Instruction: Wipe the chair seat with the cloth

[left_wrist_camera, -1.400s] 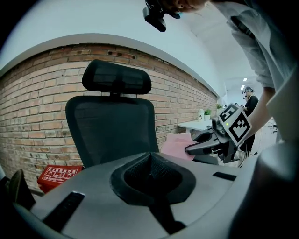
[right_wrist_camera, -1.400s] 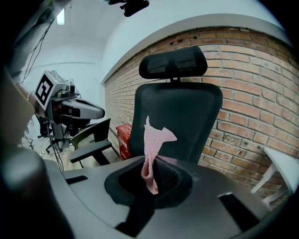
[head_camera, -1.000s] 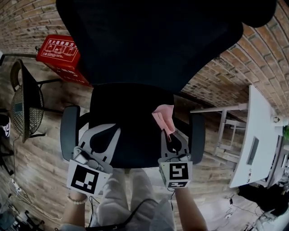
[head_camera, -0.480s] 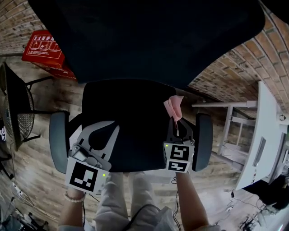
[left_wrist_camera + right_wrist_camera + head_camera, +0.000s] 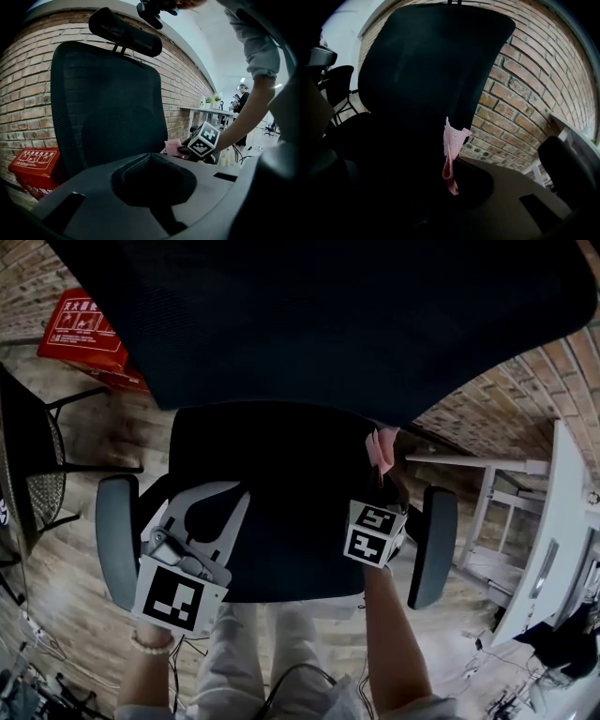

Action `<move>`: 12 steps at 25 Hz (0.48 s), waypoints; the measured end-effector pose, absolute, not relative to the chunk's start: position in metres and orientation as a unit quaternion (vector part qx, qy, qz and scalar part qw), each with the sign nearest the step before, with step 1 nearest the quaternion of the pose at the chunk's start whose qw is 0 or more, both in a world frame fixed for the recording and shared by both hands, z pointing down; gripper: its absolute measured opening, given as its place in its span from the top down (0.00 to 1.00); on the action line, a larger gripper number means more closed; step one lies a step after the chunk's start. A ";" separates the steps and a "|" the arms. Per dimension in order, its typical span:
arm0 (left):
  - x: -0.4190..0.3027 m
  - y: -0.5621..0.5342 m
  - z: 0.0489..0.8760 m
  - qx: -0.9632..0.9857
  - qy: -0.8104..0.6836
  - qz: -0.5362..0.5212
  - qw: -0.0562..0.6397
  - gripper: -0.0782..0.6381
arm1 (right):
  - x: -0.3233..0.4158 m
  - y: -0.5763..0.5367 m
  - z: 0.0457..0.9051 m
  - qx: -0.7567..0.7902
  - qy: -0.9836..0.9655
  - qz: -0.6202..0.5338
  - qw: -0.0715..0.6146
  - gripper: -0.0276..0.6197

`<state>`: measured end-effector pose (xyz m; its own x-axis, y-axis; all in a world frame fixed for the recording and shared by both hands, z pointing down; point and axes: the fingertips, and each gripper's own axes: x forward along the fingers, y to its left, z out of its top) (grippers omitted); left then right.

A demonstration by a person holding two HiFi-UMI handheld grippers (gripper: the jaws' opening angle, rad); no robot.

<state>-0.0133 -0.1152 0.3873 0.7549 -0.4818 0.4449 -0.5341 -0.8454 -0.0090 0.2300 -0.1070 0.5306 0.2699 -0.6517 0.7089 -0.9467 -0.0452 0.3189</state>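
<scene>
Right tongs (image 5: 380, 480), held in the person's right hand, are clamped on a small pink woven cloth (image 5: 382, 448). The right gripper view shows the two jaws pressed together on the cloth's lower fold, and its free corner sticks out beyond the tips. The cloth lies over the rear right part of the black padded chair seat (image 5: 272, 474), just in front of the black mesh backrest (image 5: 328, 315) and near the right grey armrest (image 5: 431, 545). Whether the cloth touches the seat cannot be told.

Left tongs (image 5: 236, 495) lie over the front left part of the seat, well apart from the cloth. Their grey jaws meet at the tips around a teardrop-shaped hollow, and nothing is held between them. The left gripper view looks across the seat to the right tongs' marker cube (image 5: 205, 139), with the cloth beside it. The left grey armrest (image 5: 114, 540) is just outside the left tongs.

A red rectangular box with white print (image 5: 84, 329) stands on the wooden plank floor (image 5: 89, 442) against the brick wall (image 5: 525, 70), to the left of the chair; its contents are hidden. A second black mesh chair (image 5: 33, 465) stands further left. A white table (image 5: 567, 521) stands at the right.
</scene>
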 end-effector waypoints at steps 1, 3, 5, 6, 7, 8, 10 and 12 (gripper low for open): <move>-0.015 -0.117 0.391 0.935 -0.271 0.222 0.061 0.87 | 0.233 -0.107 0.536 0.702 -0.563 0.195 0.390 0.88; -0.016 -0.119 0.395 0.934 -0.271 0.222 0.065 0.87 | 0.240 -0.108 0.545 0.709 -0.546 0.195 0.402 0.87; -0.018 -0.122 0.398 0.934 -0.272 0.221 0.068 0.87 | 0.246 -0.110 0.551 0.711 -0.537 0.195 0.411 0.87; -0.019 -0.123 0.399 0.934 -0.272 0.222 0.068 0.87 | 0.248 -0.111 0.555 0.711 -0.534 0.197 0.414 0.87; -0.020 -0.125 0.400 0.933 -0.273 0.223 0.069 0.87 | 0.248 -0.112 0.558 0.710 -0.533 0.202 0.414 0.87; -0.022 -0.126 0.401 0.933 -0.274 0.222 0.069 0.87 | 0.247 -0.113 0.562 0.707 -0.535 0.208 0.413 0.88; -0.024 -0.129 0.401 0.933 -0.277 0.220 0.070 0.87 | 0.241 -0.115 0.571 0.696 -0.544 0.223 0.413 0.88; -0.027 -0.129 0.402 0.932 -0.277 0.222 0.071 0.87 | 0.232 -0.116 0.579 0.683 -0.554 0.236 0.414 0.87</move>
<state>-0.0269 -0.1290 0.4023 0.7487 -0.4846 0.4523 -0.5472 -0.8369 0.0090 0.2321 -0.1157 0.5790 0.2752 -0.5602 0.7813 -0.9516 -0.0432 0.3042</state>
